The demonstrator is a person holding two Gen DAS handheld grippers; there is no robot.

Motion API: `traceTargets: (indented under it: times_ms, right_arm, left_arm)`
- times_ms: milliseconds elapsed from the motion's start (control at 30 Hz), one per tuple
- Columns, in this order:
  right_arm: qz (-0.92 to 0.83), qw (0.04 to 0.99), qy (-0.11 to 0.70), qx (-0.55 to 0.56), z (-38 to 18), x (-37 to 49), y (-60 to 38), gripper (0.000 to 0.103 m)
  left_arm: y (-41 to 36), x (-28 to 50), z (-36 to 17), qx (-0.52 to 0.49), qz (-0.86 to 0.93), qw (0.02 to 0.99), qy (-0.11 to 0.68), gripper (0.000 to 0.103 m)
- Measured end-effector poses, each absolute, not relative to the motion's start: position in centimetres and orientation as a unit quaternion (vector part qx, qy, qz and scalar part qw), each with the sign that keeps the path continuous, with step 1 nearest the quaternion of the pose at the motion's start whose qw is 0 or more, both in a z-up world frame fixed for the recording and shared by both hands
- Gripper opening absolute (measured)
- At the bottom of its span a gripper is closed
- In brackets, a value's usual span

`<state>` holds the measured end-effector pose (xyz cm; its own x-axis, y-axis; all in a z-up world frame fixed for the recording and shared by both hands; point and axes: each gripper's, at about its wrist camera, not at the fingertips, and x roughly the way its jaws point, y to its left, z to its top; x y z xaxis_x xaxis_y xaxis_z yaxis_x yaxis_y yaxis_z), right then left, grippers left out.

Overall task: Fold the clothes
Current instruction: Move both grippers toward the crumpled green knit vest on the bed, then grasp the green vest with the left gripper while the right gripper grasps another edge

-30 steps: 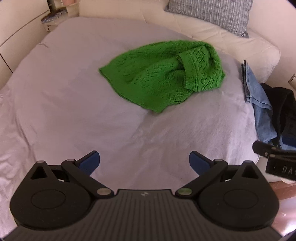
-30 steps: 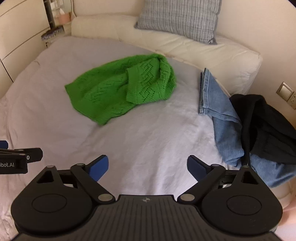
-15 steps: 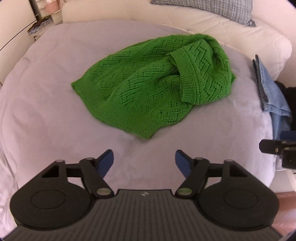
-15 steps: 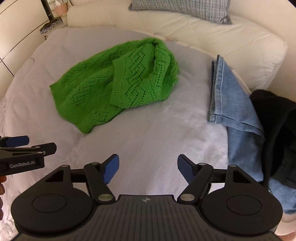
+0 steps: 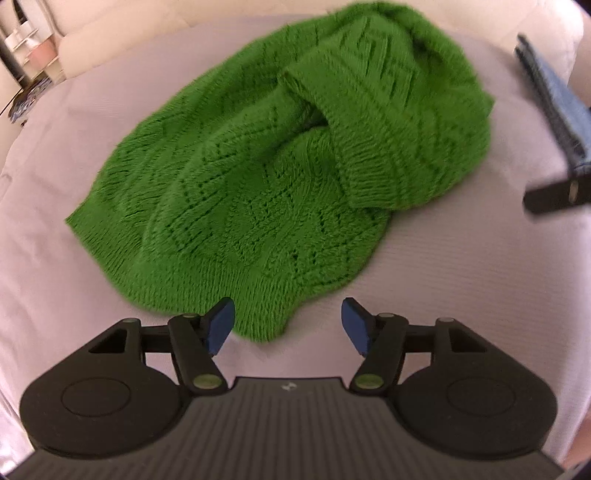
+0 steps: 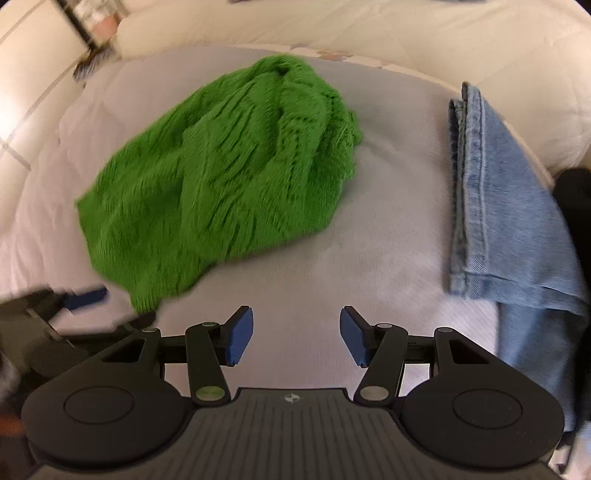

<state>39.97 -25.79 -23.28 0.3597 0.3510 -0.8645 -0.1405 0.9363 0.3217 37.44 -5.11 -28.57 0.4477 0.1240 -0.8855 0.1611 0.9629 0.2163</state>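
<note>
A crumpled green knit sweater [image 5: 280, 166] lies on the pale bed sheet [image 5: 461, 280], with one ribbed edge folded over its top. My left gripper [image 5: 288, 325] is open right at the sweater's near hem corner, which lies between the blue pads; nothing is gripped. In the right wrist view the same sweater [image 6: 229, 177] sits to the upper left. My right gripper [image 6: 295, 334] is open over bare sheet [image 6: 369, 258], a little short of the sweater. The left gripper [image 6: 74, 299] shows blurred at the left edge there, beside the hem corner.
Folded blue jeans [image 6: 495, 206] lie along the bed's right side, with a black garment [image 6: 576, 184] beyond them. A cream padded headboard [image 6: 369, 33] curves around the back. The right gripper's tip [image 5: 554, 192] shows at the right of the left wrist view.
Both grippers have moved forward toward the sweater, which now looms much larger. Their jaws have narrowed but stay open. The left gripper has reached the hem corner.
</note>
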Motion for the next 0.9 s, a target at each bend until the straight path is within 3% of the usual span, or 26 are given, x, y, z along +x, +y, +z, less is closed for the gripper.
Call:
traceTargets:
  times_ms: [100,267,367,433,467,500,533,900]
  right_arm:
    - [0.154,0.817,0.532,0.162,-24.3,41.8,-26.8,0.057]
    - [0.153,0.797,0.522,0.262,-26.7,43.8,-27.9,0.057]
    - [0.148,0.786,0.520,0.302,-28.1,44.6,-28.0,0.057]
    - [0.145,0.782,0.519,0.312,-28.8,45.0,-27.8,0.056]
    - [0.148,0.784,0.518,0.309,-28.8,45.2,-27.5,0.051]
    - [0.152,0.786,0.518,0.301,-28.7,45.3,-27.1,0.033]
    - [0.156,0.789,0.516,0.294,-28.3,45.4,-26.8,0.019]
    - [0.228,0.860,0.370,0.266,-14.4,42.9,-25.0,0.014]
  left_arm:
    - [-5.1,38.5,-30.1,0.152,-0.021,0.838,0.524,0.067]
    - [-5.1,40.1,-31.9,0.168,-0.033,0.836,0.521,0.068]
    - [-4.7,41.0,-32.4,0.163,-0.037,0.837,0.521,0.052]
    - [-4.5,41.5,-32.3,0.161,-0.036,0.838,0.519,0.025]
    - [-4.2,41.6,-32.1,0.159,-0.032,0.840,0.518,0.020]
    - [-3.9,41.7,-31.8,0.157,-0.028,0.842,0.516,0.017]
    - [-3.6,41.7,-31.5,0.154,-0.024,0.844,0.513,0.015]
    - [3.4,32.4,-16.9,0.086,0.055,0.919,0.381,0.013]
